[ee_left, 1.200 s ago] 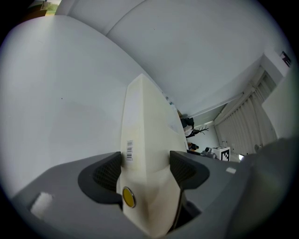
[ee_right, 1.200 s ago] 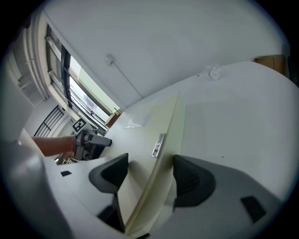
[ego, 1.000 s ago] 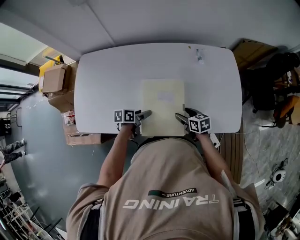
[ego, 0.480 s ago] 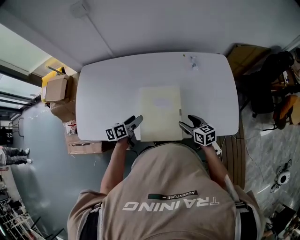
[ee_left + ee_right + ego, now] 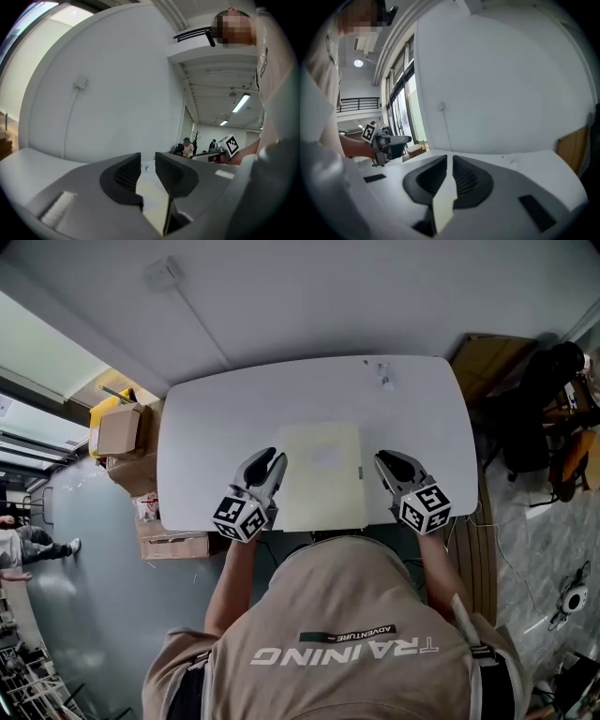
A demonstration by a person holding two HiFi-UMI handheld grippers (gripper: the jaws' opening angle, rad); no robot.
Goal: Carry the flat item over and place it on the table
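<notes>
Start nearest, at the left gripper [image 5: 266, 462]: held above the table [image 5: 206, 418], just beside the left edge of the flat item [image 5: 322, 474], jaws just drawn in to a narrow gap, clasping nothing. Same for the right gripper [image 5: 390, 461] off the right edge: jaws just pulled almost together, a thin slit remaining, empty.

Between them, find the flat item lying flat on the table, touching neither gripper, its near edge close to the table's near edge (placed, by the look of it). Watch that edge: could be swept off by a dropping gripper or a sleeve, with so little table in front of it.

Farther off, note a small object [image 5: 384, 374] near the far edge, well apart.

For the item's whole outline, go to the head view. For the gaps between the pads, go to the gripper views, with only a pale sliver between the jaws there.
</notes>
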